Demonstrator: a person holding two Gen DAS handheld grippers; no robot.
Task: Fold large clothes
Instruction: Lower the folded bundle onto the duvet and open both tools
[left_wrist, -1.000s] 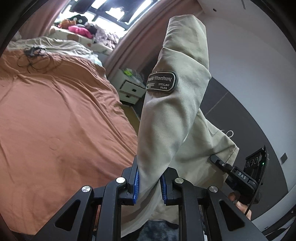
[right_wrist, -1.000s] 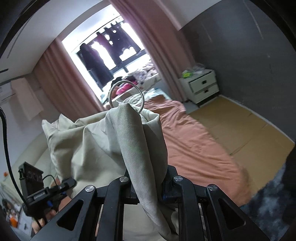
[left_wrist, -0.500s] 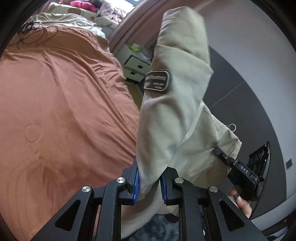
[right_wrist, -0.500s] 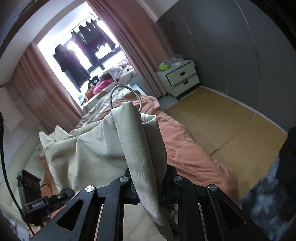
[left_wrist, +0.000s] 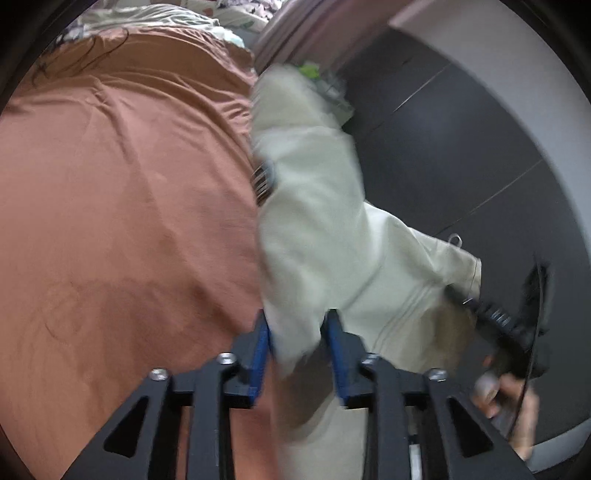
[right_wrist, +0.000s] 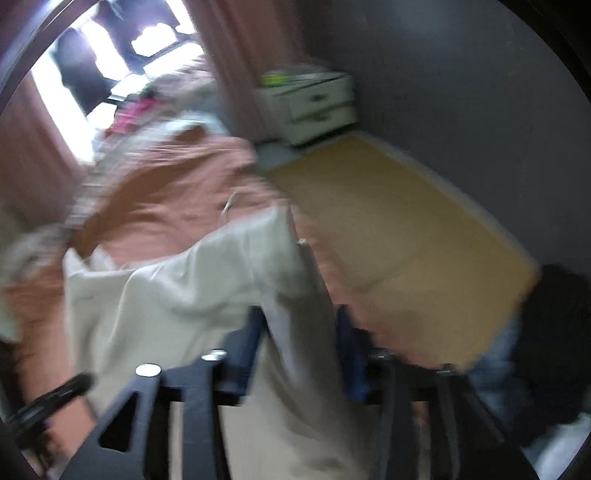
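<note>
One beige garment (left_wrist: 332, 236) hangs over the brown bed cover (left_wrist: 122, 206) between two grippers. The left gripper (left_wrist: 299, 343) and the right gripper (right_wrist: 303, 332) have just been opening — cloth still lies between the blue pads, released. One white nightstand (right_wrist: 314, 103) stands beside the bed — its two drawers are closed.

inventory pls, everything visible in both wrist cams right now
garment: 1, pale beige, hanging between both grippers above the bed
metal ring: 1, silver, at the garment's top edge
bedspread: 1, rust orange, covering the bed
nightstand: 1, white, two drawers, by the dark wall
curtain: pink, beside the window
window: 1, bright, dark clothes hanging in it
floor mat: tan, beside the bed
left gripper: black, blue pads, jaws just been opening, cloth between them
right gripper: black, jaws just been opening, cloth between them
hand: 1, holding the right gripper
</note>
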